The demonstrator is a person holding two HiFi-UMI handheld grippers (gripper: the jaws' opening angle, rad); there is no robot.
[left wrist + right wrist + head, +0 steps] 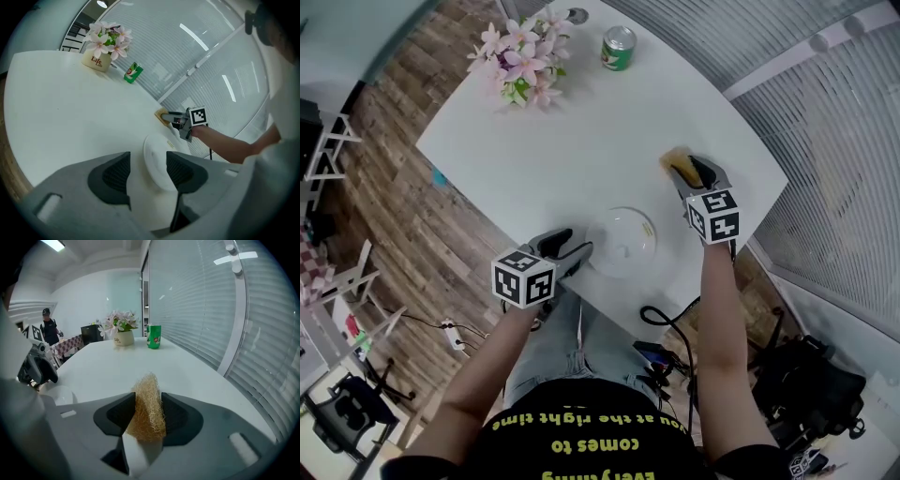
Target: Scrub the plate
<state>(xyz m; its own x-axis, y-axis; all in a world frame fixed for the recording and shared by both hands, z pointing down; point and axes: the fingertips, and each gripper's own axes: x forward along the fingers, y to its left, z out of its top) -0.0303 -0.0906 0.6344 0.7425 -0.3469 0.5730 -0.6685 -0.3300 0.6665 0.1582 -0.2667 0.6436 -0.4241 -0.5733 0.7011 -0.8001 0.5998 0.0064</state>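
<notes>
A white plate (623,242) lies on the white table (581,141) near its front edge. My left gripper (579,251) is at the plate's left rim, and in the left gripper view the plate (154,159) reaches into the gap of the left gripper (148,173). Its jaws stand wide apart and the pads do not press on the rim. To the right of the plate, my right gripper (686,169) is low over the table. A tan fibrous scrub pad (150,399) stands on edge and fills the gap of the right gripper (148,411), touching both pads. The scrub pad (674,159) pokes out ahead of the fingertips.
A pot of pink flowers (520,52) and a green can (619,47) stand at the table's far side. White blinds (825,141) run along the right. Cables and black gear (806,375) lie on the floor. A person (48,326) stands far off.
</notes>
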